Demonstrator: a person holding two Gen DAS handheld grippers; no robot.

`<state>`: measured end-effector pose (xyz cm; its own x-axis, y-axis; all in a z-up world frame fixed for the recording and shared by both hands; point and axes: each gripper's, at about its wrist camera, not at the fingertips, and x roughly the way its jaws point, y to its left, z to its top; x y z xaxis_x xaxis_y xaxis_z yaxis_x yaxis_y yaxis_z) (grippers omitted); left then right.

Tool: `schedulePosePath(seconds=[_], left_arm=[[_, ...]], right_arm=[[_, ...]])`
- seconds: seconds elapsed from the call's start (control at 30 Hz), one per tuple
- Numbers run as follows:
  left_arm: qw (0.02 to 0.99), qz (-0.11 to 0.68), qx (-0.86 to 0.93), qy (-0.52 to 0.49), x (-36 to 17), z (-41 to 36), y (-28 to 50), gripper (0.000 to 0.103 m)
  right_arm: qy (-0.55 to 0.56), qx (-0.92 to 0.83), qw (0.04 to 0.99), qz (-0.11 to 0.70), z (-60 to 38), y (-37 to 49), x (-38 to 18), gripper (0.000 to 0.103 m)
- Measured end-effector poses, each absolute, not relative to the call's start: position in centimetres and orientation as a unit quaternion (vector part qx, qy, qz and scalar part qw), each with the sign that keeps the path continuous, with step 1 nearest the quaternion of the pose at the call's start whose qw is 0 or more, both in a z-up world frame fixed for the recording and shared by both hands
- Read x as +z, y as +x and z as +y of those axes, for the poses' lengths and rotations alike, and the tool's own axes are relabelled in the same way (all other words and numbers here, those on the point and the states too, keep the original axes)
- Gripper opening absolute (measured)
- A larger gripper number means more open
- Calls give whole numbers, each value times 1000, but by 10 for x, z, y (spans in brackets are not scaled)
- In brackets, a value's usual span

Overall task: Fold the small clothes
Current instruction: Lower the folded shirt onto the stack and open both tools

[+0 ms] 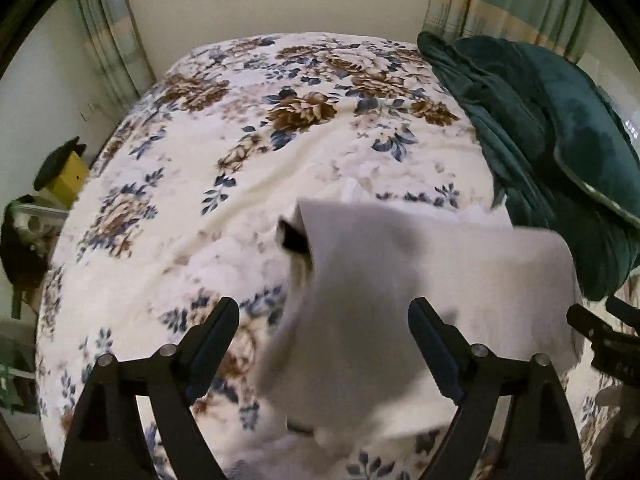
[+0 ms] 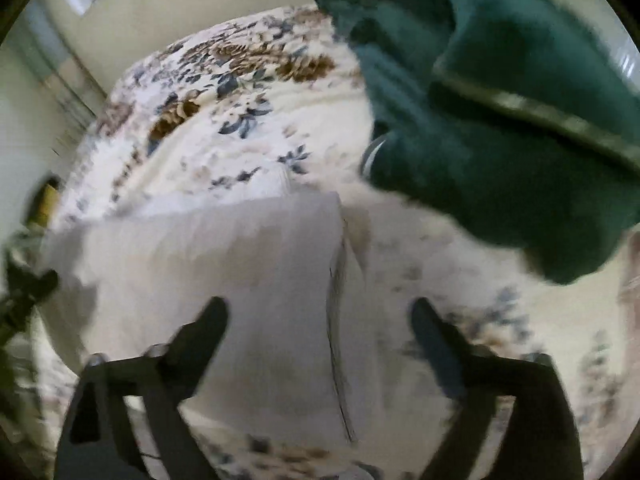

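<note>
One white garment (image 1: 400,280) lies on the floral bedspread (image 1: 224,148), and two sets of tongs hang over it, the left tongs (image 1: 324,316) and the right tongs (image 2: 320,316), both spread wide and holding nothing. The garment is pale, smooth and blurred, folded to a rough rectangle with a dark label showing at one edge, directly ahead between each pair of fingers. One dark green blanket (image 1: 552,140) is heaped beyond and to the right of the tongs, near the garment's far corner.

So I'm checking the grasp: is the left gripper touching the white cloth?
Cannot tell. In the left wrist view the left gripper is open around the blurred white cloth; contact isn't plain.
</note>
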<state>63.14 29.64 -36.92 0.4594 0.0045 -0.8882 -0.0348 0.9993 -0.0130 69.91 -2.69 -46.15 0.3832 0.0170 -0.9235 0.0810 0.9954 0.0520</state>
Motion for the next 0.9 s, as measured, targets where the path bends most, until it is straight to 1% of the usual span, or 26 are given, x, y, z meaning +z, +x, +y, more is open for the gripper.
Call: schedulePosePath(seconds=[0.07, 0.2, 0.3, 0.67, 0.9], left_arm=[[855, 518, 19, -5, -361, 289, 610, 86], [860, 509, 22, 0, -334, 277, 570, 86], [870, 492, 28, 11, -300, 270, 534, 86], [907, 421, 21, 14, -165, 248, 395, 86], [921, 388, 18, 1, -105, 249, 328, 86]], right_arm=[[15, -36, 835, 549, -19, 674, -450, 102], [-2, -67, 843, 534, -17, 629, -420, 102], [-3, -82, 850, 520, -21, 592, -387, 102], [-6, -87, 888, 451, -19, 435, -235, 102], [-9, -72, 913, 401, -23, 333, -142, 102]])
